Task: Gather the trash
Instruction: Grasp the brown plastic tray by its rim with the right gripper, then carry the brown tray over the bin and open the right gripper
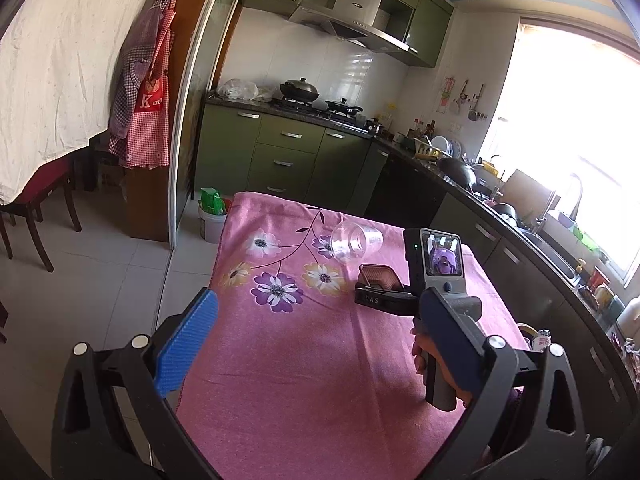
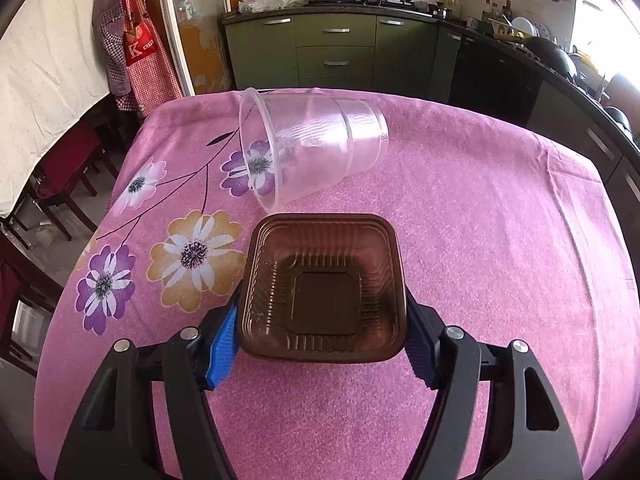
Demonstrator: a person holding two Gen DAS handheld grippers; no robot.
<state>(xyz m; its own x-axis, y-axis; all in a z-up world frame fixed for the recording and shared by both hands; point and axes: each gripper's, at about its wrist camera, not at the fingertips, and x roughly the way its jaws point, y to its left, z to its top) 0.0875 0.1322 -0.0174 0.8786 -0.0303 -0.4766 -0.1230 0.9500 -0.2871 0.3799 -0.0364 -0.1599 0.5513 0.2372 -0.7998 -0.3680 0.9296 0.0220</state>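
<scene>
A brown square plastic tray (image 2: 324, 292) sits on the pink floral tablecloth (image 2: 500, 240), and my right gripper (image 2: 320, 344) is shut on it, its blue pads (image 2: 222, 340) pressing the two sides. Just beyond the tray a clear plastic tub (image 2: 312, 148) lies on its side, mouth to the left. In the left wrist view the right gripper (image 1: 380, 292) holds the tray (image 1: 378, 276) near the tub (image 1: 354, 244), with a hand (image 1: 424, 356) on its grip. My left gripper (image 1: 320, 304) hovers open over the near part of the cloth (image 1: 300, 380) with nothing between its fingers.
A white bucket (image 1: 212, 224) with a green bag stands on the floor off the table's far left corner. Dark wooden chairs (image 1: 36, 208) stand at the left. A cluttered kitchen counter (image 1: 520, 232) with a sink runs along the right, green cabinets (image 2: 336, 52) behind.
</scene>
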